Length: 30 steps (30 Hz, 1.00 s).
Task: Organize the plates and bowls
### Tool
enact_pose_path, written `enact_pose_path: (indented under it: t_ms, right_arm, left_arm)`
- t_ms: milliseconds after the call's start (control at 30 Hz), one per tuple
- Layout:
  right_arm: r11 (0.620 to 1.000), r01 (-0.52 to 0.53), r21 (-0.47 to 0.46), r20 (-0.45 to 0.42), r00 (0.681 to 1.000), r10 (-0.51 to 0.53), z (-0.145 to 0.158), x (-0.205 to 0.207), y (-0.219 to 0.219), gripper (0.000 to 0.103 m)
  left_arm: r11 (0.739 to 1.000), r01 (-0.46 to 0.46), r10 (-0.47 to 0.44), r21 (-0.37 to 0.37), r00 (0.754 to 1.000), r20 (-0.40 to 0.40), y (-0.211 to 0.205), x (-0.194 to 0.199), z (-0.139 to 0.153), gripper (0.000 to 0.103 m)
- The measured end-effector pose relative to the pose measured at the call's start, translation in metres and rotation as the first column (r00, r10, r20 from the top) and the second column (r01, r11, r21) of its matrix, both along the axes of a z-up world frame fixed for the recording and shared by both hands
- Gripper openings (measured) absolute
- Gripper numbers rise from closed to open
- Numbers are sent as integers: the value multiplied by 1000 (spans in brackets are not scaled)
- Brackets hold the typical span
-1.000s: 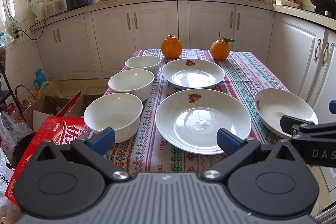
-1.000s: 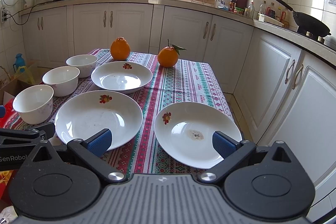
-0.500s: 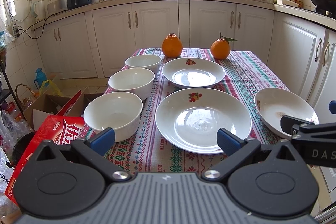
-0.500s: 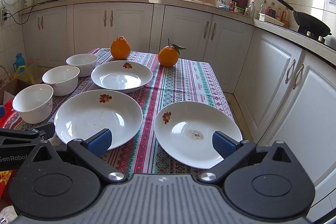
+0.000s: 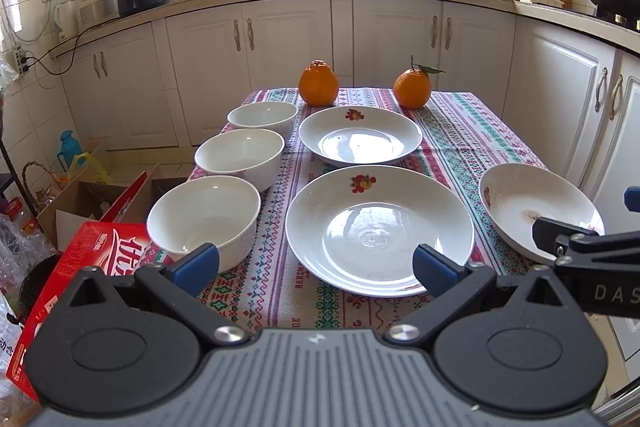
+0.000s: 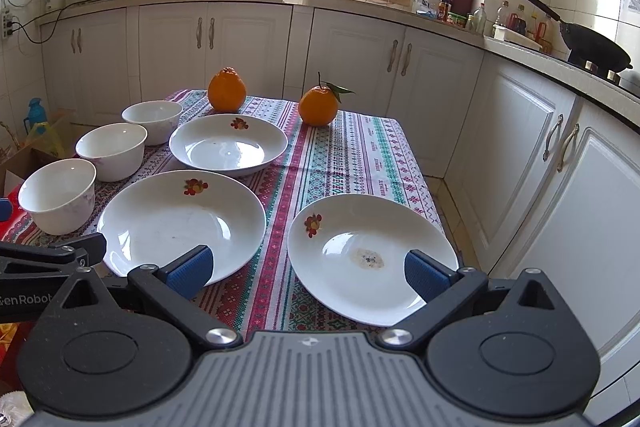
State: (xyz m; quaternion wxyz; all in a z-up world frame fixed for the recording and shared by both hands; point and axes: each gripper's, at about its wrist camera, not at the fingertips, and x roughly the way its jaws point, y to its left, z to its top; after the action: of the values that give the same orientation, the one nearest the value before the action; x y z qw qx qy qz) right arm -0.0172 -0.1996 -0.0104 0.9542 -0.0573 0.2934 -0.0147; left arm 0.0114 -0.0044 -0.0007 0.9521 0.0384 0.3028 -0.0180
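Nothing looks stacked yet: three bowls [image 5: 204, 219] are sitting along the tabletop's [image 5: 476, 131] left edge, three plates [image 5: 380, 231] lying separately rightward, while both the left hand-held gripper [image 5: 316, 263] and right hand-held gripper [image 6: 306, 269] are hovering spread and empty.

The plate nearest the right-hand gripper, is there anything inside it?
The plate holds no food or dishes, only a small brownish stain at its centre and a printed flower on its rim. The right gripper hides part of its near edge.
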Motion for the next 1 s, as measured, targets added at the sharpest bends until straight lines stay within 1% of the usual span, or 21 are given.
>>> enact_pose_path:
  t_ms: [100,200,300,433,533,633,733,833,1000]
  right_arm:
    - [1000,-8,-7,4,1000,8,2,3,-5,103]
    - [1000,-17,-3,0,1000,17,2,8,-12,103]
    - [1000,-26,-8,-3,1000,26,0,12,-20,103]
    - [999,-49,-17,1,999,49,-2,15,-34,103]
    - [998,-49,-32,-9,999,49,-8,18,-47,103]
    - [998,-48,-38,-45,998,47,-20,21,-61,103]
    - [999,-44,-26,-98,994,41,-36,24,-75,103]
    - [999,-43,1,-147,988,43,-52,29,-85,103]
    - [997,-62,36,-216,974,68,-76,40,-91,103]
  left_arm:
    - [1000,29,-29,-2,1000,11,-2,4,1,102]
    - [998,58,-57,-36,998,23,-1,8,4,102]
    - [997,67,-66,-45,997,25,0,15,6,102]
    - [996,80,-80,-33,997,11,1,25,8,102]
    - [997,75,-76,-19,997,-31,1,35,6,102]
    - [997,78,-80,-24,995,-60,0,45,1,102]
    - [996,89,-90,-20,992,-83,-2,52,-4,102]
    - [993,116,-118,-30,989,-88,-6,57,-7,102]
    - [986,163,-164,-20,983,-83,-16,69,-9,102]
